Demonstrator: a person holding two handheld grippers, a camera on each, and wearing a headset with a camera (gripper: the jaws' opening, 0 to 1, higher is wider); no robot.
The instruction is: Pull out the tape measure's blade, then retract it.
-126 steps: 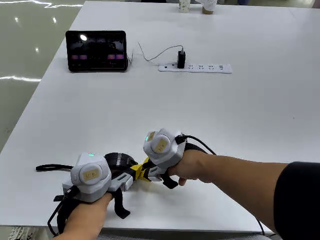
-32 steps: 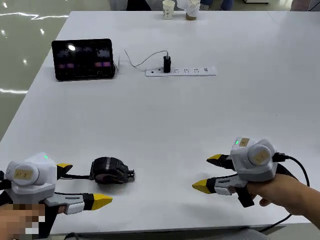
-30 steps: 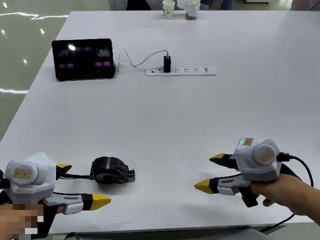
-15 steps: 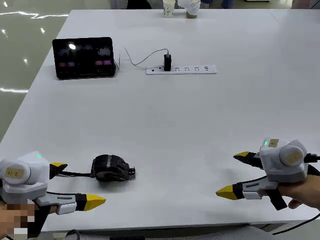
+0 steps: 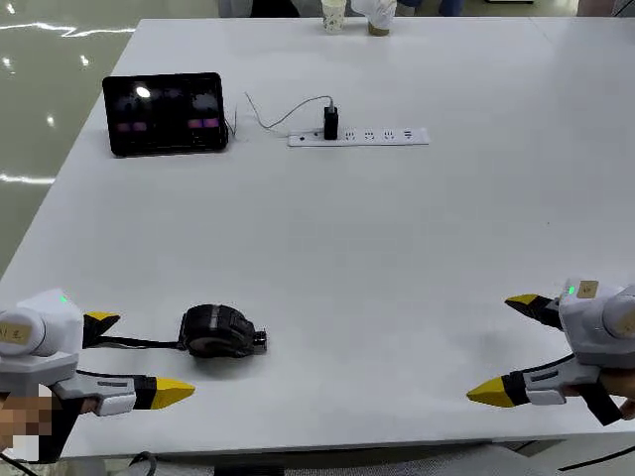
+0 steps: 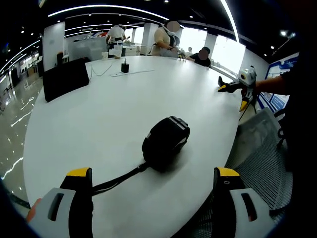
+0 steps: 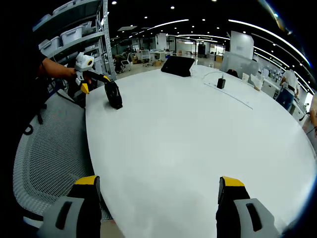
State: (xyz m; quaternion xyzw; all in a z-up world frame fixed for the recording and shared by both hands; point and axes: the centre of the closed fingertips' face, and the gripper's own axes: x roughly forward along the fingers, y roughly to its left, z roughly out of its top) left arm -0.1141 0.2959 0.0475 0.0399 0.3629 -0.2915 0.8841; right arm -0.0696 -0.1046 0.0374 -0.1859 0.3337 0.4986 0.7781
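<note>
While the left gripper (image 5: 144,354) and right gripper (image 5: 497,347) hang at the white table's (image 5: 397,228) near edge, jaws spread wide, the black tape measure (image 5: 220,331) lies just beside the left one, strap trailing toward it. Bare tabletop runs between tape and right gripper. Tablet (image 5: 165,112) and power strip (image 5: 362,138) sit well apart, far back.

Bright overhead light, floor (image 5: 50,99) glare, sharp focus, fisheye-bent edges.

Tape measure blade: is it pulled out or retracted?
Retracted. The tape measure lies on the table with no blade extending from it; only its strap trails out.
</note>
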